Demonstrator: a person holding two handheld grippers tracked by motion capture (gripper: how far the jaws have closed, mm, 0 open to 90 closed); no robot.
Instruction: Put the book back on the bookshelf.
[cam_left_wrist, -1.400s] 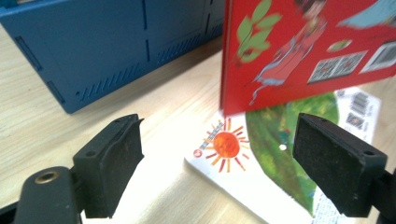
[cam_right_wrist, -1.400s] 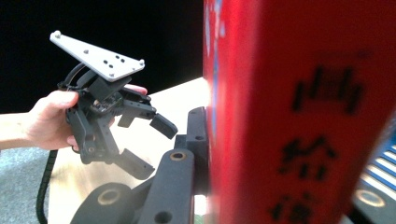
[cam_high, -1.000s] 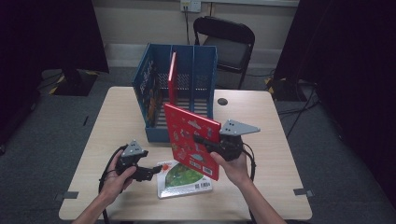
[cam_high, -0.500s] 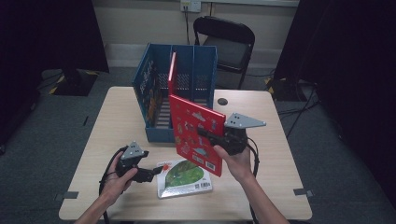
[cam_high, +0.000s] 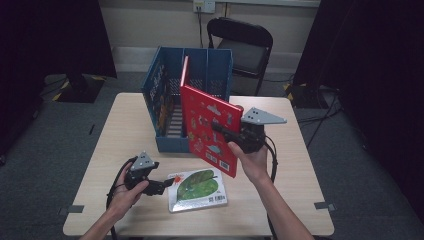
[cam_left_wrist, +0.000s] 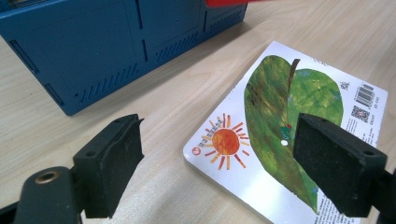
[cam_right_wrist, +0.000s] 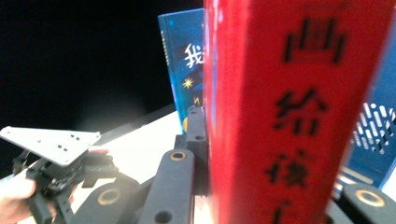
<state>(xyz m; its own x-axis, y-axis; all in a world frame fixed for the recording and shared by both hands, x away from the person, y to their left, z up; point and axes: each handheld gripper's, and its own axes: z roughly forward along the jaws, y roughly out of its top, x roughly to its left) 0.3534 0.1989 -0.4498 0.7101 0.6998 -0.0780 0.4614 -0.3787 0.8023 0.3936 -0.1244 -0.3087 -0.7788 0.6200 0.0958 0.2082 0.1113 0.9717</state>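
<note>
Two tongs, right tongs (cam_high: 223, 134) clamped on red book (cam_high: 207, 127), spine lettering in right gripper view, left tongs (cam_left_wrist: 219, 163) gaping above leaf book (cam_left_wrist: 289, 130)

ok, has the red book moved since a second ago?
Yes. The red book, clamped in the right gripper, has risen and shifted toward the blue crate; it now overlaps the crate's front.
</note>
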